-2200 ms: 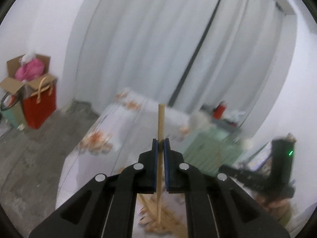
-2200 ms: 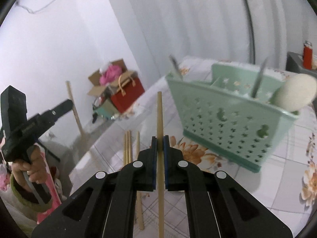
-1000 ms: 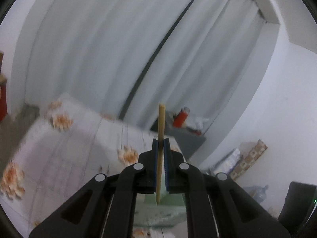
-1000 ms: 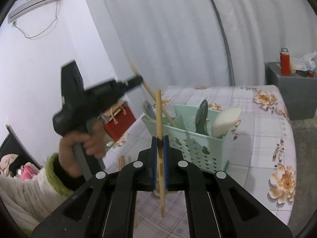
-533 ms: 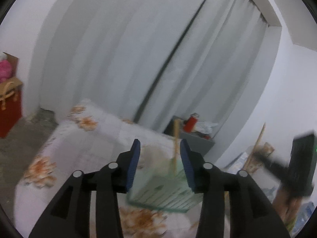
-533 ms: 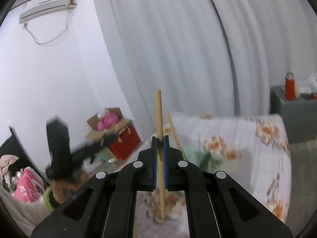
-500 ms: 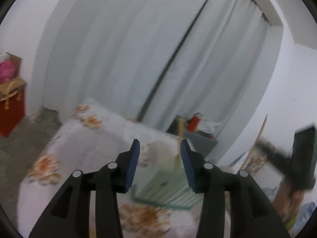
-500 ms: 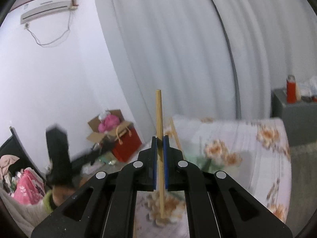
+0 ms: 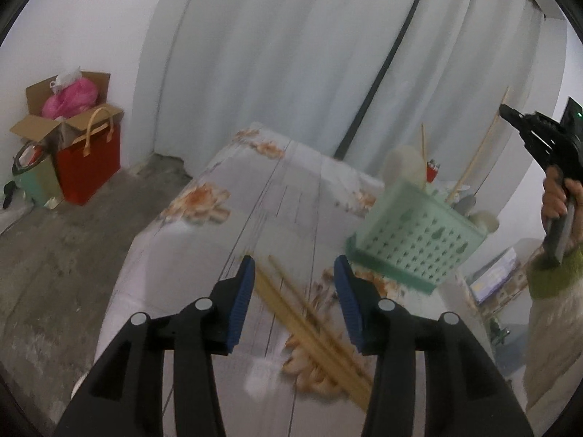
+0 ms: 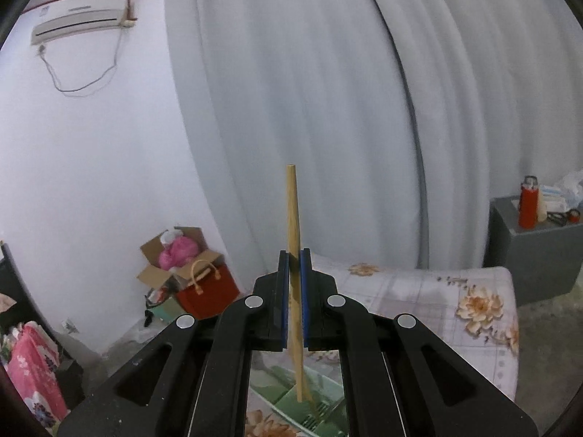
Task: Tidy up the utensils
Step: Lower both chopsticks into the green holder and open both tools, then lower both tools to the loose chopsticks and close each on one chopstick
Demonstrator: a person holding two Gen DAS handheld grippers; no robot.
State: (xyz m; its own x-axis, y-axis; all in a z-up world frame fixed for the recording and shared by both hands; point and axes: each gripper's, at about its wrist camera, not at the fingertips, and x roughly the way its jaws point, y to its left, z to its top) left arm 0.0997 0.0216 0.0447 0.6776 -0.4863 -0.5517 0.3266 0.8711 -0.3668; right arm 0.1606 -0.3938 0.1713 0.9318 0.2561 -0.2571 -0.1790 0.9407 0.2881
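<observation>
While right claw (image 10: 294, 300) pinches chopstick (image 10: 292, 218), tip over caddy (image 10: 291, 400).

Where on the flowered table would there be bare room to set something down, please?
The widest free patch is the far half of the table, between its far edge and the green basket. The near strip left of the loose chopsticks also looks bare. It is crowded between those chopsticks and the basket.
</observation>
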